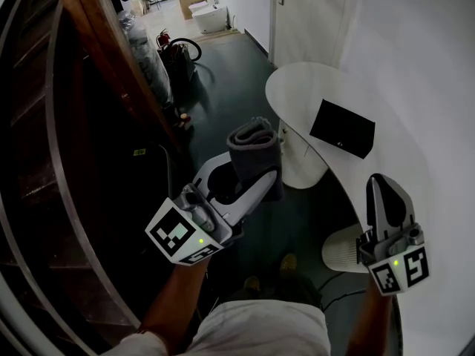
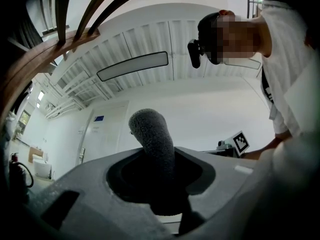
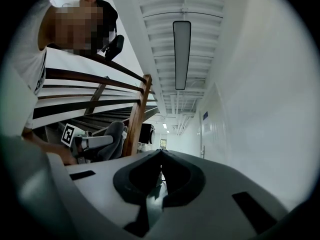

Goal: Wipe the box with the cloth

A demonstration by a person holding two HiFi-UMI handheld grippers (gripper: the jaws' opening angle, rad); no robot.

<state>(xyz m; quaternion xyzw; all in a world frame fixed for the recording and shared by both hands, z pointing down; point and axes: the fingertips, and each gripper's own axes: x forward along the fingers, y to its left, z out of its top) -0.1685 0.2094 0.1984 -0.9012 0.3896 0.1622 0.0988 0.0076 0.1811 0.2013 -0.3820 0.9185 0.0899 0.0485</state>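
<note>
A folded dark grey cloth (image 1: pixel 254 154) sticks up between the jaws of my left gripper (image 1: pixel 252 173), which is shut on it over the dark floor, left of the table. In the left gripper view the cloth (image 2: pixel 152 139) rises as a rounded roll from the jaws. The black box (image 1: pixel 342 128) lies flat on the white table (image 1: pixel 304 87), to the right of and beyond the cloth. My right gripper (image 1: pixel 384 188) hovers over the table's near part, below the box, jaws shut with nothing between them (image 3: pixel 160 156).
A wooden stair rail (image 1: pixel 111 58) and dark stairs fill the left side. Bags (image 1: pixel 178 54) stand on the floor farther back by a white door (image 1: pixel 297 13). A white round table foot (image 1: pixel 343 249) shows under the table. A white wall runs on the right.
</note>
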